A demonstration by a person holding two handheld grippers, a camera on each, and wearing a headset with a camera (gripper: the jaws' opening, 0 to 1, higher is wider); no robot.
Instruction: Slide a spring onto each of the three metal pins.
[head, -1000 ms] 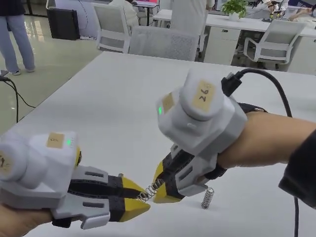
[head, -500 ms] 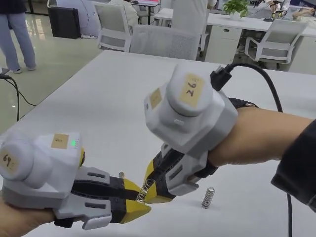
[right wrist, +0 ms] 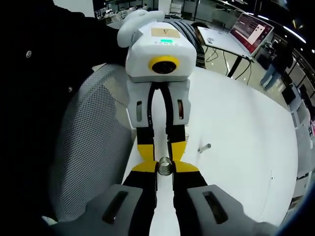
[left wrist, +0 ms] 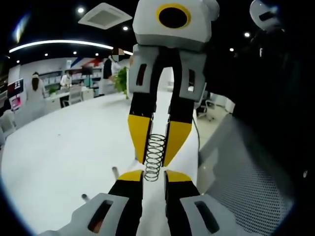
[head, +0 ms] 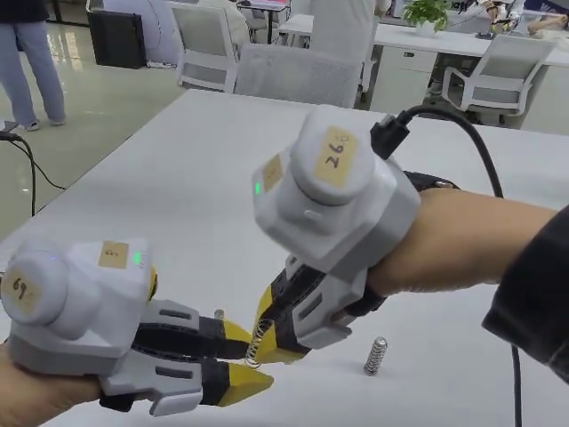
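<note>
A small metal spring (head: 258,341) spans the gap between my two grippers just above the white table (head: 196,178). My right gripper (head: 268,345) reaches in from the right and is shut on the spring (right wrist: 165,166), which I see end-on between its yellow tips. My left gripper (head: 242,358) faces it from the lower left, jaws close together, with the spring's lower end (left wrist: 152,173) sitting between its tips. Whether a pin is inside the spring is hidden. A thin pin (head: 219,314) shows just behind the left gripper. Two pins (left wrist: 114,172) (left wrist: 84,198) rest on the table.
A second spring (head: 375,356) stands on the table right of the grippers. Office chairs (head: 293,76) line the table's far edge. A black cable (head: 484,165) trails from the right gripper over the person's forearm. Another pin (right wrist: 204,147) lies on the table surface.
The right gripper has moved left and closer to the left gripper, bringing the spring's end in between the left tips. The spring now stands steeper. The left gripper has barely moved.
</note>
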